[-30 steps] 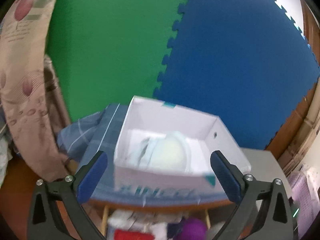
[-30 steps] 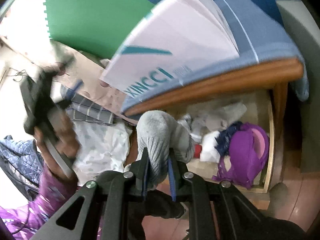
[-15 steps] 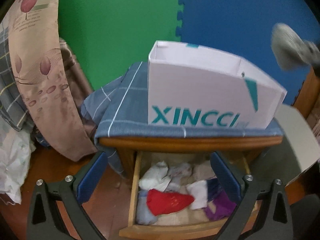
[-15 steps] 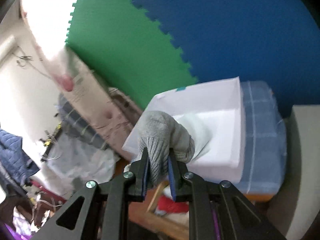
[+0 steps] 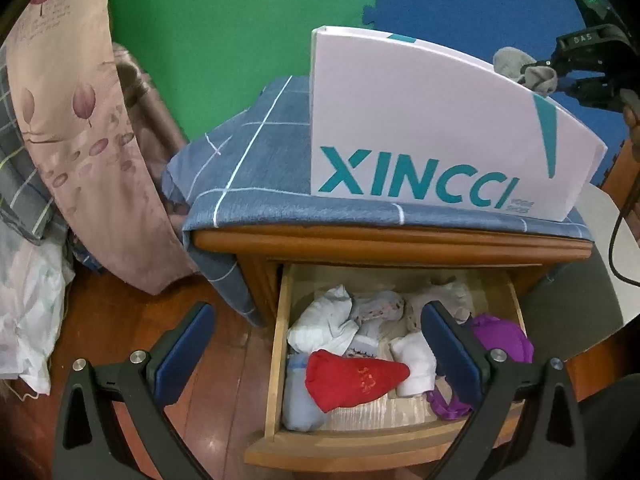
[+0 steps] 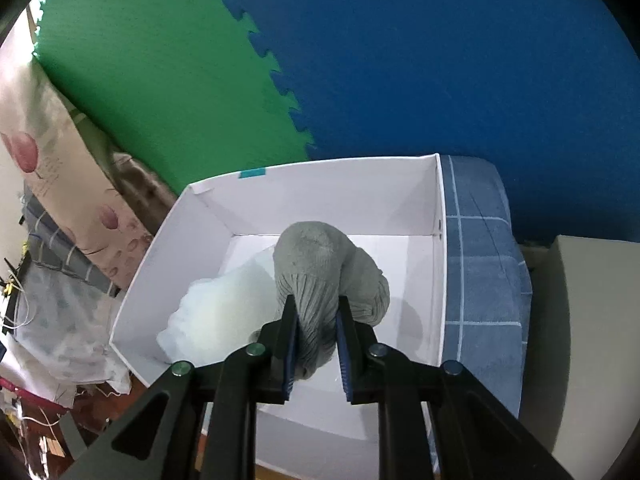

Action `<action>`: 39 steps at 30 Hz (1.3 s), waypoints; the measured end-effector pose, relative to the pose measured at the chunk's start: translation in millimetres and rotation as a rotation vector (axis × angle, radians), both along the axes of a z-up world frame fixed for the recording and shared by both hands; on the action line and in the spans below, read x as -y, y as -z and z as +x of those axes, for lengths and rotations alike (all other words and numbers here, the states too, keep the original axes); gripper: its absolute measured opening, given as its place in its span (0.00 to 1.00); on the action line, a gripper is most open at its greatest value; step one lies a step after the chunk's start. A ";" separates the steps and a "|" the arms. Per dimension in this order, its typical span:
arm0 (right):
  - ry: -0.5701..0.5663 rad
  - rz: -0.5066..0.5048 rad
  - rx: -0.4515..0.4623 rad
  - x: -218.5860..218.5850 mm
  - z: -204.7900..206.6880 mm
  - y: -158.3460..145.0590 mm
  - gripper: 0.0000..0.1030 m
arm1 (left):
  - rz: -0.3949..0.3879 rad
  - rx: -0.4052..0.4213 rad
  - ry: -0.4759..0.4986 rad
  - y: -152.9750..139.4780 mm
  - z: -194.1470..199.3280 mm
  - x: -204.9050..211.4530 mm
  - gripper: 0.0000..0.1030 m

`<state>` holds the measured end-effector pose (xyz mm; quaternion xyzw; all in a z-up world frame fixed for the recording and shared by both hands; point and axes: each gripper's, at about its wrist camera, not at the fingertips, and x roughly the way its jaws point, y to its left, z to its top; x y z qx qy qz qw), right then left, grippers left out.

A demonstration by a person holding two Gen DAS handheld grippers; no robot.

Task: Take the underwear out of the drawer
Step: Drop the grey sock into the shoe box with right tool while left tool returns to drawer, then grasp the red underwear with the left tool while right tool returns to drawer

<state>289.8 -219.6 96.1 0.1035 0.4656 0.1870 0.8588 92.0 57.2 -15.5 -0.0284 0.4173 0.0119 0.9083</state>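
Observation:
In the left wrist view the wooden drawer [image 5: 279, 344] stands pulled out, holding a red garment [image 5: 352, 376], a purple one [image 5: 504, 340] and several white and pale pieces. My left gripper [image 5: 316, 320] hangs open above it, gripping nothing. My right gripper [image 6: 317, 312] holds a grey knitted garment [image 6: 320, 264] over the inside of the white XINCCI box [image 6: 400, 208]. Its jaws are opening, and the fabric still fills the gap between the pads. A pale garment [image 6: 224, 312] lies in the box. From the left wrist view, the grey garment [image 5: 516, 62] shows above the box's [image 5: 420, 128] far rim.
The box sits on a blue checked cloth [image 5: 260, 168] covering the wooden nightstand [image 5: 392, 240]. A floral fabric [image 5: 80, 120] hangs at the left over a pile of bedding. Green and blue foam mats line the wall behind. A grey block [image 6: 592, 320] stands right of the nightstand.
My right gripper carried the grey garment from beside the drawer up over the box. My left gripper sank and tipped down, its view moving from the box's inside to the drawer.

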 end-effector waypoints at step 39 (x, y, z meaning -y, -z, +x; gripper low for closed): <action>0.014 0.443 0.116 87.7 -210.6 96.7 0.31 | -0.100 -0.542 0.065 106.4 40.9 32.7 0.99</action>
